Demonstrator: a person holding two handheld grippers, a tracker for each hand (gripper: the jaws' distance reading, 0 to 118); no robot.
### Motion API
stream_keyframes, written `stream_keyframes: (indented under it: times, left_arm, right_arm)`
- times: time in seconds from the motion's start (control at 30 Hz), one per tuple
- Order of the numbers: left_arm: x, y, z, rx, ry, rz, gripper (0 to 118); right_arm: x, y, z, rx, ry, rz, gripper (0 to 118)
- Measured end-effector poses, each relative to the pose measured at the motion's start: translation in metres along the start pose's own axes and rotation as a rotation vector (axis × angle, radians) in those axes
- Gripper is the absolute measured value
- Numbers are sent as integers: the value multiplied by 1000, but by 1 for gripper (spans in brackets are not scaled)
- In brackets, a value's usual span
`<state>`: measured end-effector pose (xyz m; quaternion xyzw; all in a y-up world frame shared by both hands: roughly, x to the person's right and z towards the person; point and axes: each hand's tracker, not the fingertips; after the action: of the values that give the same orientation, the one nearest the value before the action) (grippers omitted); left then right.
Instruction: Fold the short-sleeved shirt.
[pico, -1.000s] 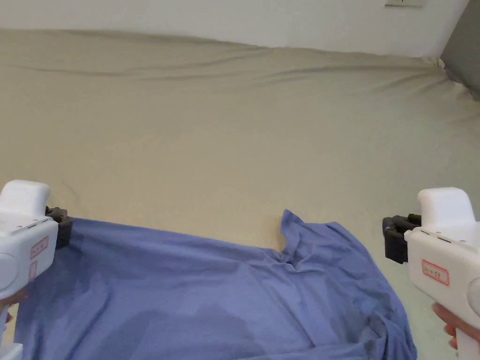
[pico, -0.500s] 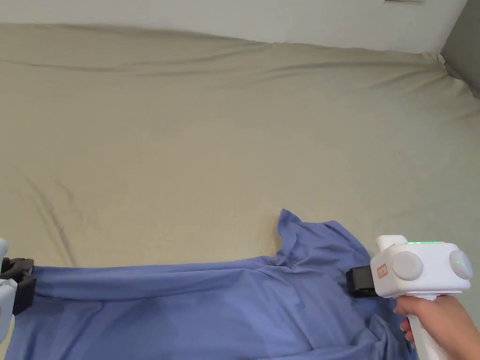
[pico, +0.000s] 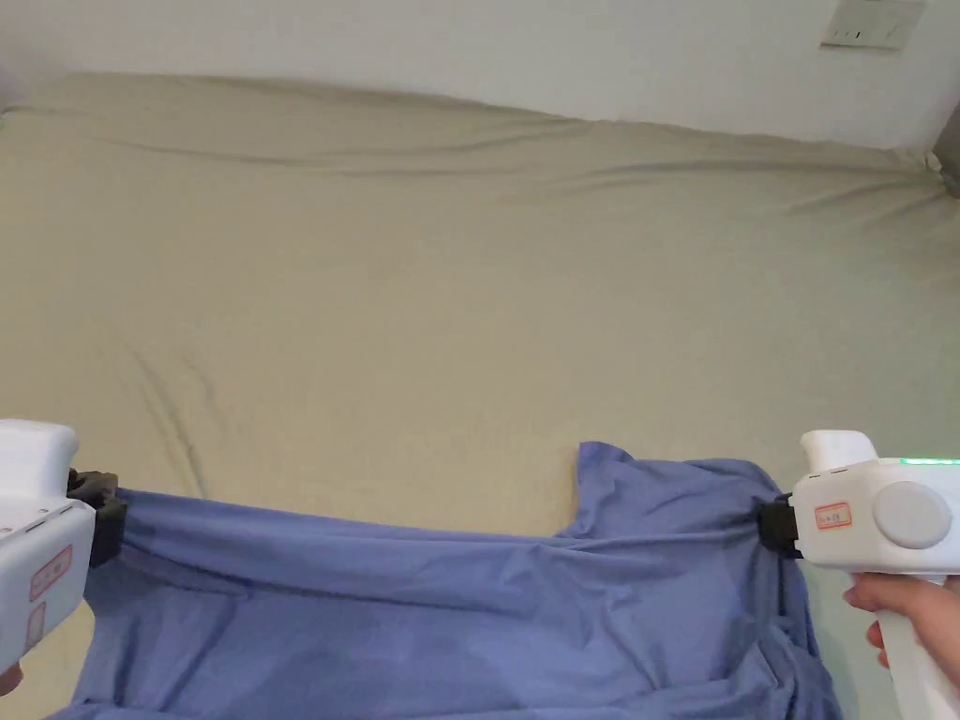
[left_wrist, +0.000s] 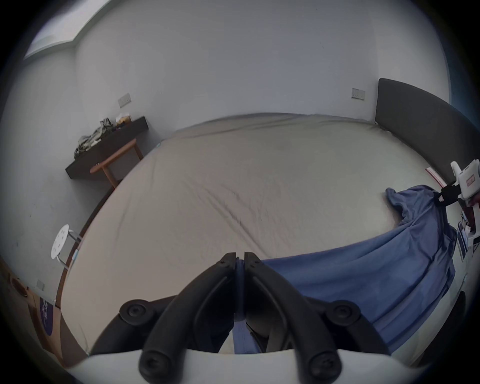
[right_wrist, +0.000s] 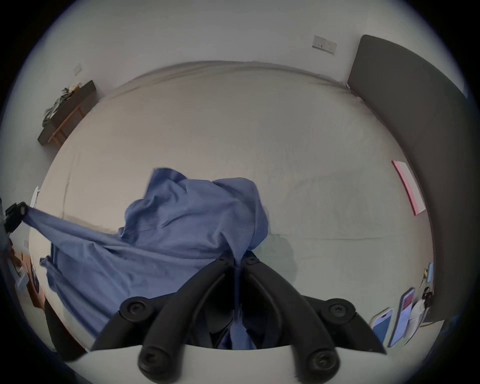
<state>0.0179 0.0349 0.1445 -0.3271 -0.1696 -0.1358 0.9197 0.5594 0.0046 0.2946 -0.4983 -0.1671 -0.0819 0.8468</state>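
A blue short-sleeved shirt (pico: 450, 609) hangs stretched between my two grippers over the near edge of a beige bed (pico: 469, 281). My left gripper (pico: 101, 520) is shut on the shirt's left corner; its closed jaws pinch blue cloth (left_wrist: 240, 262) in the left gripper view. At the right, my right gripper (pico: 773, 525) is shut on the shirt's other end, beside a sleeve (pico: 609, 469) that sticks up. In the right gripper view the cloth (right_wrist: 181, 220) bunches just ahead of the shut gripper (right_wrist: 237, 259), and the left gripper (right_wrist: 14, 211) holds the far corner.
A dark headboard (left_wrist: 420, 124) bounds the bed on the right. A dark shelf (left_wrist: 104, 148) and a white stool (left_wrist: 60, 241) stand beyond the bed's left side. Phones (right_wrist: 394, 319) and a pink-edged sheet (right_wrist: 409, 187) lie near the headboard.
The right gripper swung in from beside the shirt and took hold of its right end. The left gripper has risen with its corner, and the cloth now runs taut between them.
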Motion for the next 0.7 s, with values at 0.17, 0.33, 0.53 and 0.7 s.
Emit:
stream_keyframes:
  times: [0.17,0.33,0.53,0.7]
  left_arm:
    - [-1,1,36,9,-20,-47,5]
    - [-4,-24,68,-26,-28,-87,5]
    - [-9,-67,79,-115,-41,-109,5]
    - [-7,-100,68,-209,-54,-151,5]
  right_arm:
    - [5,-11,58,-2,22,117,7]
    - [6,-41,102,-51,43,207,7]
    - [-10,-89,120,-118,37,265,7]
    - [-14,-128,104,-217,70,288,7]
